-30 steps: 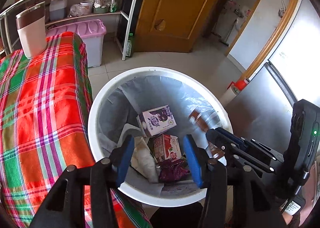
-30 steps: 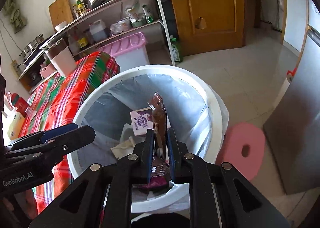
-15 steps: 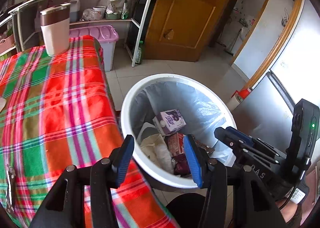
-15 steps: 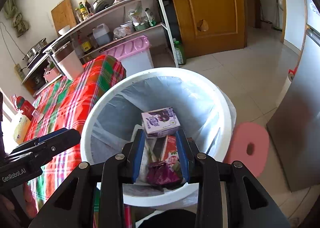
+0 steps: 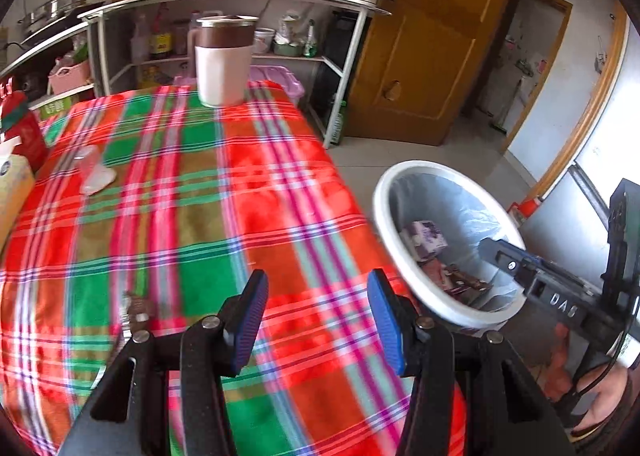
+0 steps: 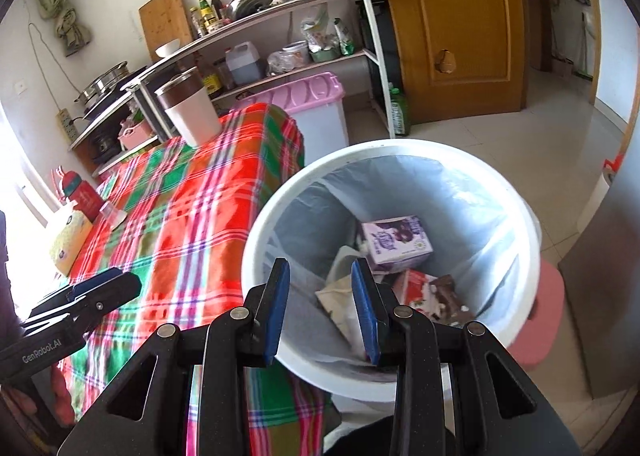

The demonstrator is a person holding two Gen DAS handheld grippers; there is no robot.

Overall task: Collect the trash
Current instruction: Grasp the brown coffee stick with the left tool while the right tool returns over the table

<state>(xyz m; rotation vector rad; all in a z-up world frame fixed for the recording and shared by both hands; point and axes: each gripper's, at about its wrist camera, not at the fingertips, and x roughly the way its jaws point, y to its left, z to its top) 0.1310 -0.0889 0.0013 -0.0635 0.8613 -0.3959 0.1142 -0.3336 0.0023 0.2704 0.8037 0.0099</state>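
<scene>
A white trash bin (image 6: 520, 216) with a pale liner stands on the floor beside the table; it also shows in the left wrist view (image 5: 384, 224). Inside lie a purple carton (image 6: 396, 242), a red carton (image 6: 416, 288), a brown wrapper (image 6: 450, 296) and crumpled paper (image 6: 340, 296). My right gripper (image 6: 320, 308) is open and empty above the bin's near rim. My left gripper (image 5: 316, 320) is open and empty over the plaid tablecloth (image 5: 180, 196). A small brown wrapper (image 5: 136, 308) lies on the cloth to its left. A clear plastic cup (image 5: 94, 174) lies on its side farther left.
A white and brown jug (image 5: 224, 60) stands at the table's far edge. A red bottle (image 6: 80, 196) and a yellow tissue pack (image 6: 68, 240) sit at the left end. A pink-lidded box (image 6: 316, 112), a metal shelf (image 6: 280, 16) and a pink stool (image 6: 544, 316) stand around the bin.
My right gripper opened and let the brown wrapper fall into the bin. My left gripper swung left, from over the bin to over the tablecloth.
</scene>
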